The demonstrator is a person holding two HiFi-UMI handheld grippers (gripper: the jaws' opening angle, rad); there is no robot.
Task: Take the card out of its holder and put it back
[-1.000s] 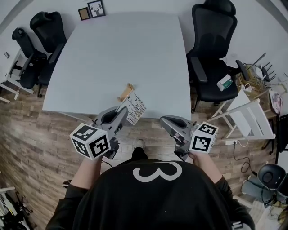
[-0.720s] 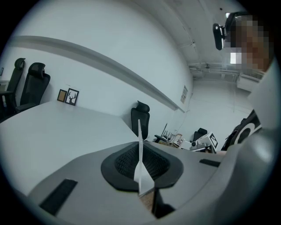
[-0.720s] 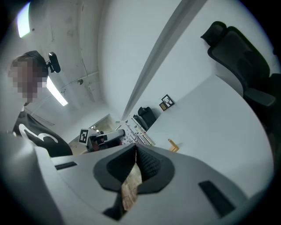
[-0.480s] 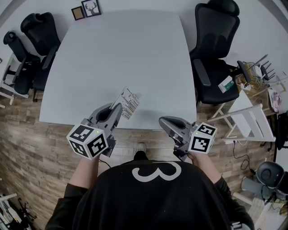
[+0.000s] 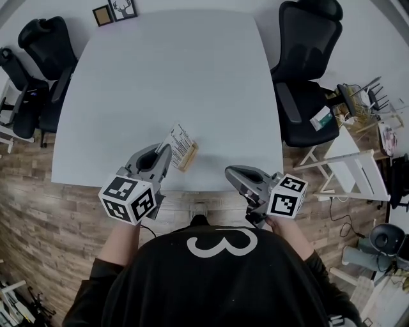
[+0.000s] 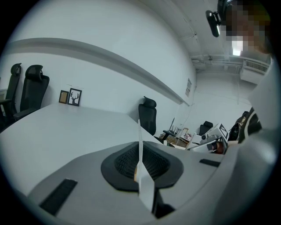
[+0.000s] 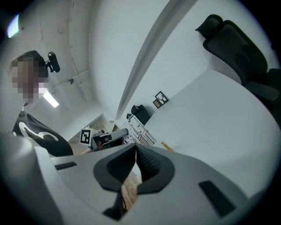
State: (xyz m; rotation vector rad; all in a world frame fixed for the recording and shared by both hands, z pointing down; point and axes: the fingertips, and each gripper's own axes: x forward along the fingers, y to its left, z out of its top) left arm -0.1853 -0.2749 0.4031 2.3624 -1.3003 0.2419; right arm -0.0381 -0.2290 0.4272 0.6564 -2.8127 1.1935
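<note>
Left gripper view: left hand-held gripper [image 6: 139, 158] clamps the card [image 6: 145, 191] edge-on — card meets the wooden holder [image 5: 189, 157] on the worktop [image 5: 179, 70]. Right hand-held gripper [image 7: 135, 151] — jaws together, empty — hovers at the worktop's near edge.

- A large pale grey table [image 5: 172, 76] with rounded corners fills the middle of the head view.
- Two small framed pictures stand at the table's far left corner, by the white wall. One has a brown frame [image 5: 102, 15]. The other has a black frame and shows a deer's antlers [image 5: 123, 7].
- A black office chair [image 5: 307, 70] stands at the table's right side. A small green-and-white box [image 5: 319, 118] shows at the right edge of its seat.
- Two more black office chairs, a nearer chair [image 5: 45, 41] and an outer chair [image 5: 16, 89], stand left of the table.
- A wood-plank floor [image 5: 38, 211] surrounds the table.
- A white slatted piece of furniture [image 5: 348, 169] stands tilted on the floor at the right.
</note>
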